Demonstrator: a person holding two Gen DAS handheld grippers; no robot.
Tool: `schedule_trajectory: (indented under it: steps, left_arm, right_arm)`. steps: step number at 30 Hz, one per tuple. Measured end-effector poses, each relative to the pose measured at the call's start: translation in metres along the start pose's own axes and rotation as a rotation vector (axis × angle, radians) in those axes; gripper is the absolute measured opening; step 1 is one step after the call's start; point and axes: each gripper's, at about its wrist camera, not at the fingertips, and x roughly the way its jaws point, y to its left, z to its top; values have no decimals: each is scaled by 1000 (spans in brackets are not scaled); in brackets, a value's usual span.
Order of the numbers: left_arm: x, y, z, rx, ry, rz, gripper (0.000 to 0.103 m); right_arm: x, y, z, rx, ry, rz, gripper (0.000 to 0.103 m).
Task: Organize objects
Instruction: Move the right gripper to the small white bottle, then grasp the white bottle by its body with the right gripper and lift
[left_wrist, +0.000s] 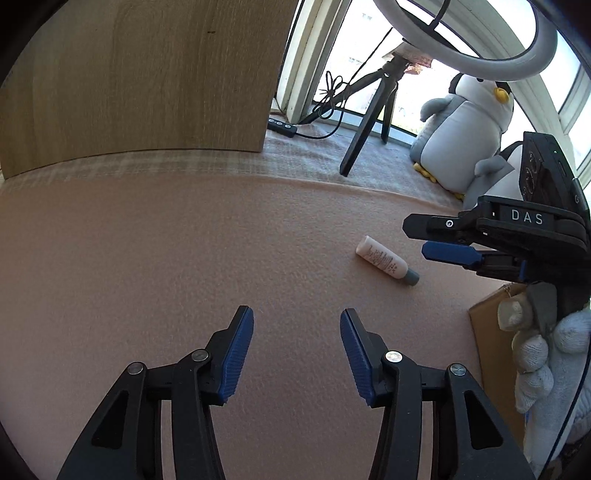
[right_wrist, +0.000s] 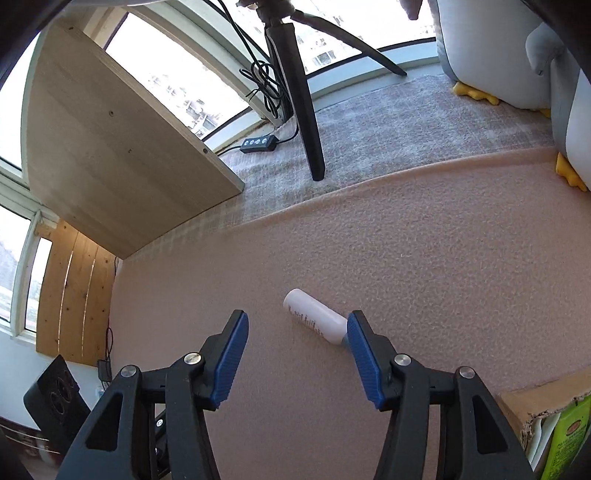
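A small white tube with a grey cap (left_wrist: 386, 260) lies on its side on the pink fleece cloth (left_wrist: 184, 240). In the right wrist view the tube (right_wrist: 314, 316) rests just ahead of my open right gripper (right_wrist: 297, 325), its cap end hidden behind the right finger (right_wrist: 364, 356). From the left wrist view, my right gripper (left_wrist: 443, 242) hovers above and to the right of the tube, held by a gloved hand (left_wrist: 543, 343). My left gripper (left_wrist: 296, 321) is open over bare cloth, well short of the tube.
A cardboard box (right_wrist: 532, 406) holding a green carton (right_wrist: 567, 439) sits at the right edge. A wooden panel (left_wrist: 140, 81) stands at the back left. Tripod legs (left_wrist: 369, 122), a cable remote (left_wrist: 282, 127) and plush penguins (left_wrist: 465, 125) line the window.
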Motion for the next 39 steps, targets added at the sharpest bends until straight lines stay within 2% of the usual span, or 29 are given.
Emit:
schedule_trajectory:
  steps: [6, 9, 11, 14, 22, 30, 34, 39]
  left_arm:
    - [-8, 21, -25, -17, 20, 20, 53]
    - [-14, 27, -34, -23, 16, 17, 53]
    - [-16, 30, -38, -30, 14, 12, 53]
    - [-19, 32, -44, -37, 13, 6, 53]
    - [-30, 36, -65, -53, 23, -18, 53]
    - [-46, 25, -101, -23, 56, -55, 53]
    - [-49, 7, -128, 18, 92, -109, 53]
    - [-49, -33, -157, 123, 130, -172, 53]
  right_arm:
    - [38, 8, 7, -59, 59, -82, 49]
    - [43, 13, 0, -104, 70, -116, 38]
    - [44, 17, -6, -127, 84, -134, 26]
    - [45, 20, -19, -136, 109, -126, 19]
    - [35, 30, -61, -170, 116, -110, 18]
    - [9, 31, -141, -147, 109, -44, 18]
    - [-7, 22, -177, -96, 103, 8, 18]
    - [-20, 13, -200, -55, 112, 44, 18]
